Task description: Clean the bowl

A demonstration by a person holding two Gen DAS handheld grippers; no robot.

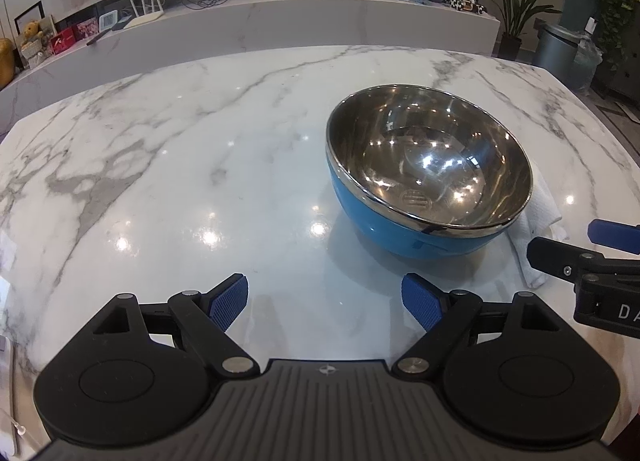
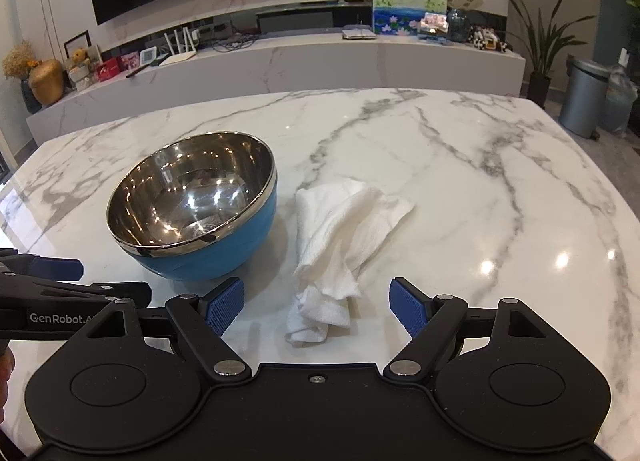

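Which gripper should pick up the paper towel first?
Right. The right gripper is open with the paper towel lying just ahead between its jaws; the left gripper faces bare table beside the bowl.

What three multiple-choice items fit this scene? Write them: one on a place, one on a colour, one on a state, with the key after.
1. Where does the crumpled white paper towel lie?
A. Inside the bowl
B. On the marble table beside the bowl
C. In the right gripper

2. What colour is the outside of the round steel-lined bowl?
A. Blue
B. Red
C. Green

3. How do the two grippers stand?
A. Both shut on the towel
B. Left shut, right open
C. Both open, holding nothing

Key: B, the towel rests on the white marble table right of the bowl; A, its outer wall is blue; C, the left gripper and right gripper show spread blue pads with nothing between.
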